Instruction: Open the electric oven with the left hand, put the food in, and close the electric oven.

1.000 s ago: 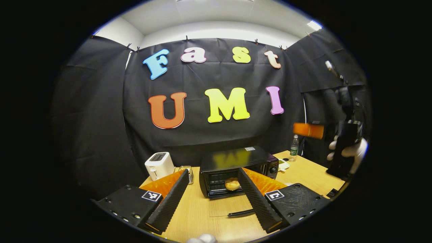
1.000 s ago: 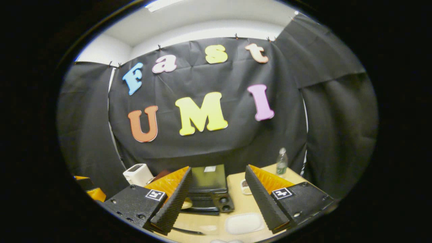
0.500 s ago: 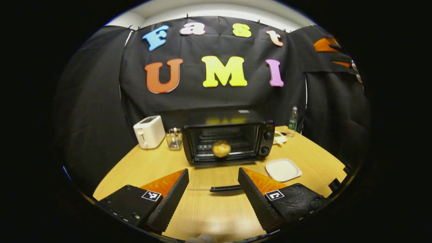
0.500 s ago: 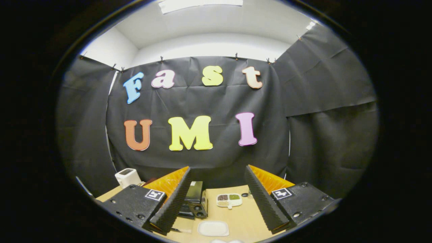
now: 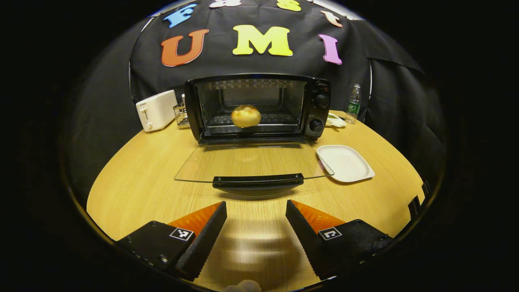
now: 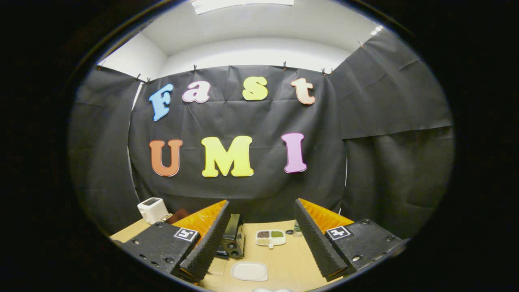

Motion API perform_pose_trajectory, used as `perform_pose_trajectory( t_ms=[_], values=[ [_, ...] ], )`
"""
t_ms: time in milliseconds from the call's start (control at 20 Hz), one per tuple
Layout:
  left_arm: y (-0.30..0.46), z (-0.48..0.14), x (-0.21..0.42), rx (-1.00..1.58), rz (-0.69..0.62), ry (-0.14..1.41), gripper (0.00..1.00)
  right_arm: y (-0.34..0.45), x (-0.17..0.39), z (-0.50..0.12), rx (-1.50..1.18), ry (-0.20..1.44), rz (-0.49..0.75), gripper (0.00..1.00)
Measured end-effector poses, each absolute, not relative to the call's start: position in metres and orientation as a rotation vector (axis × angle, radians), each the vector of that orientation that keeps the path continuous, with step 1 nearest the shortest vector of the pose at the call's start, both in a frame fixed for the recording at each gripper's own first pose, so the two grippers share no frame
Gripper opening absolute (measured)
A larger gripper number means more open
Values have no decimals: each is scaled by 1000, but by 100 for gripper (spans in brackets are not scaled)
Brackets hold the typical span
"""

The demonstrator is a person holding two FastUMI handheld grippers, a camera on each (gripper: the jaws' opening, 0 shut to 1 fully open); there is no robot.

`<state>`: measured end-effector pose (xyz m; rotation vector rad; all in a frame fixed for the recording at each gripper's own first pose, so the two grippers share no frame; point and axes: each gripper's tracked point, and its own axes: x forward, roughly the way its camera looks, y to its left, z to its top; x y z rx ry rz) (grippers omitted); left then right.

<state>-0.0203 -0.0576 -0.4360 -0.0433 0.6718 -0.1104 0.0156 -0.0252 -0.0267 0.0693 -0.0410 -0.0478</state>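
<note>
The black electric oven (image 5: 320,87) stands at the back of the wooden table (image 5: 134,178) with its glass door (image 5: 251,164) folded flat down, black handle (image 5: 258,181) toward me. A round golden bun (image 5: 245,116) rests on the rack inside. My left gripper (image 5: 256,227) is open, low over the table just in front of the handle, holding nothing. In the right gripper view my right gripper (image 6: 259,239) is open and empty, raised above the table, with the oven (image 6: 233,242) partly hidden behind its left finger.
An empty white plate (image 5: 344,163) lies right of the door, also seen as the plate (image 6: 249,271). A white toaster (image 5: 157,109) and a small glass holder (image 5: 181,114) stand left of the oven. A water bottle (image 5: 354,103) and a divided dish (image 6: 270,237) sit at the back right.
The left gripper has dropped and tilted down toward the table, closing on the open door's handle. The right gripper has lifted and steadied, staying open and empty.
</note>
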Motion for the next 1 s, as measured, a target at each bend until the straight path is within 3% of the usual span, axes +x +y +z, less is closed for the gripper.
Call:
perform_pose_trajectory(
  t_ms=[500, 550, 600, 700, 850, 1000],
  values=[
    [-59, -460, 4, 0, -112, 717, 95, -32, 34, -39, 87, -2, -55, 96],
    [-60, -461, 5, 3, -116, 720, 95, -32, 34, -41, 86, 4, -56, 100],
    [-60, -463, 4, 5, -116, 727, 96, -33, 35, -43, 88, 11, -54, 96],
    [-60, -460, 4, 6, -117, 722, 96, -34, 38, -46, 89, 17, -56, 100],
    [-60, -458, 5, 0, -117, 715, 96, -36, 40, -50, 100, 28, -53, 96],
    [-60, -445, 6, -6, -113, 694, 96, -38, 40, -48, 101, 24, -50, 100]
  ],
)
